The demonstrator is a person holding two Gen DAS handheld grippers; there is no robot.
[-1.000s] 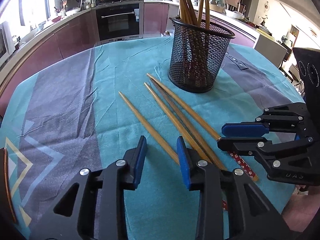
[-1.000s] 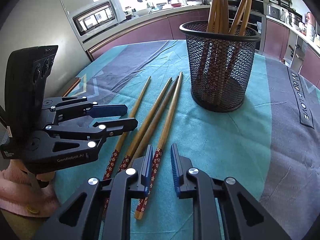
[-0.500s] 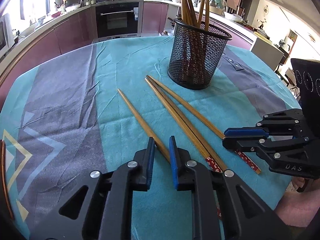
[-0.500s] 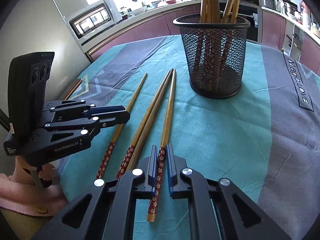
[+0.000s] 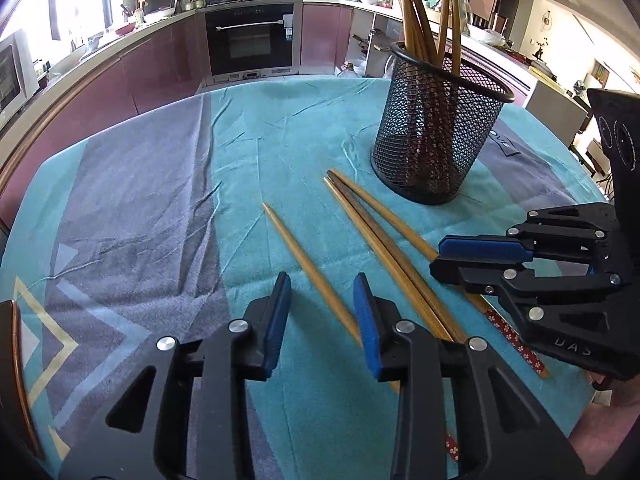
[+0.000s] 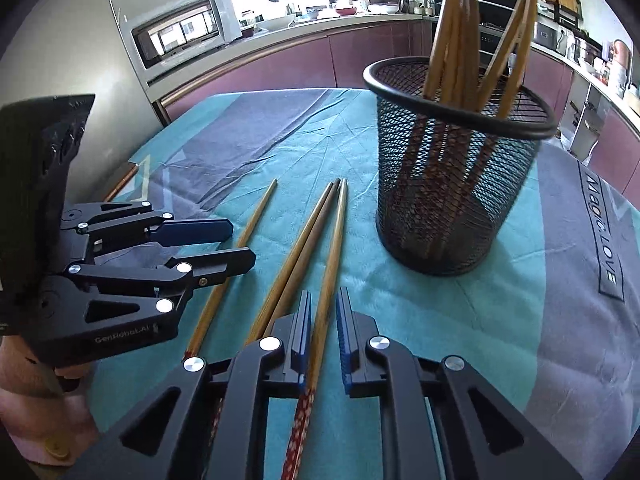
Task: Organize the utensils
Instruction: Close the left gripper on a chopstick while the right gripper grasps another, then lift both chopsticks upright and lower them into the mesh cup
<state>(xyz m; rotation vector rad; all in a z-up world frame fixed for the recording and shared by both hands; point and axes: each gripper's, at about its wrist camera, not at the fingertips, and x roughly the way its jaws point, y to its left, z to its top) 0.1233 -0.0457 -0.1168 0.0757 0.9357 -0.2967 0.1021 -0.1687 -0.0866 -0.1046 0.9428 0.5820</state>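
Observation:
Several bamboo chopsticks with red patterned ends lie on the teal and grey tablecloth (image 5: 280, 128). A black mesh cup (image 5: 436, 140) (image 6: 440, 208) holding more chopsticks stands just behind them. My left gripper (image 5: 322, 292) (image 6: 242, 244) straddles the leftmost chopstick (image 5: 304, 260) (image 6: 260, 212); its jaws are opening and the pads stand clear of the stick. My right gripper (image 6: 324, 304) (image 5: 438, 258) straddles the rightmost chopstick (image 6: 334, 248) (image 5: 392, 220). Its jaws are opening slightly: the stick leans on the left pad, with a gap at the right pad. Two more chopsticks (image 5: 372, 232) (image 6: 308, 232) lie side by side between those.
The table's wooden rim (image 5: 16, 360) shows at the near left. A hand in a pink sleeve (image 6: 40, 400) holds the left gripper. Kitchen counters, an oven (image 5: 252, 40) and a microwave (image 6: 184, 28) stand beyond the table. Bare cloth lies left of the chopsticks.
Both grippers closed around their chopsticks half a second ago and have since parted, the left widely, the right a little. The right gripper has moved nearer the mesh cup.

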